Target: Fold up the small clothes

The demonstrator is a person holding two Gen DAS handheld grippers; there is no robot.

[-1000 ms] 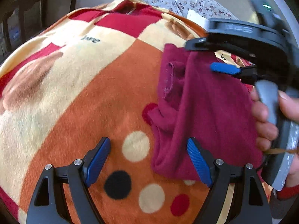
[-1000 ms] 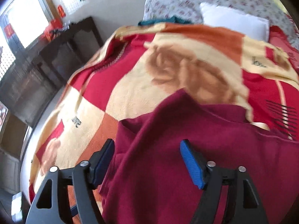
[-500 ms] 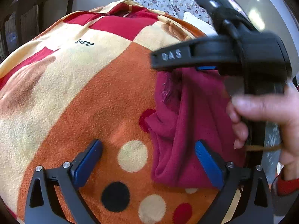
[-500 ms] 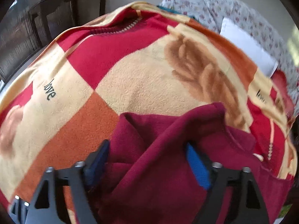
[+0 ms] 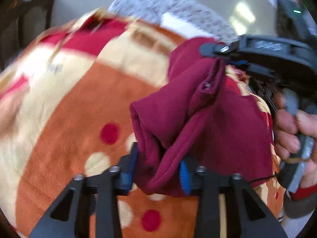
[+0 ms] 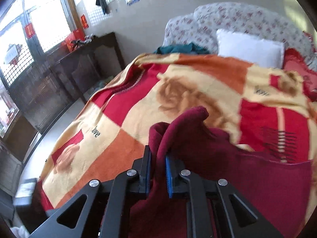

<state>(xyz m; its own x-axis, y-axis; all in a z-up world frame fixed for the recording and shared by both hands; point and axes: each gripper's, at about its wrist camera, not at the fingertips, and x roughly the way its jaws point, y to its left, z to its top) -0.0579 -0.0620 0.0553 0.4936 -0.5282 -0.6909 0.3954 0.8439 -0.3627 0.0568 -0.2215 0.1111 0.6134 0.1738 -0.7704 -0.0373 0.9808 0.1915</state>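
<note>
Maroon garment (image 5: 208,123) bunched, lifted off patterned blanket (image 5: 65,107); left gripper (image 5: 158,170) pinches a thick fold at its lower edge, right gripper (image 6: 158,170) clamps a narrow ridge at upper edge. Fabric fleecy, creased, draped between them.

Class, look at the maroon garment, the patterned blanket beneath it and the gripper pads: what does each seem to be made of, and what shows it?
Maroon garment: probably soft fleece or brushed knit; matte, fuzzy, folds in thick rounded rolls.
Patterned blanket: likely plush synthetic pile; nap shows in the printed colours.
Gripper pads: blue, ribbed, apparently rubber or soft plastic, on black, probably plastic, arms.
</note>
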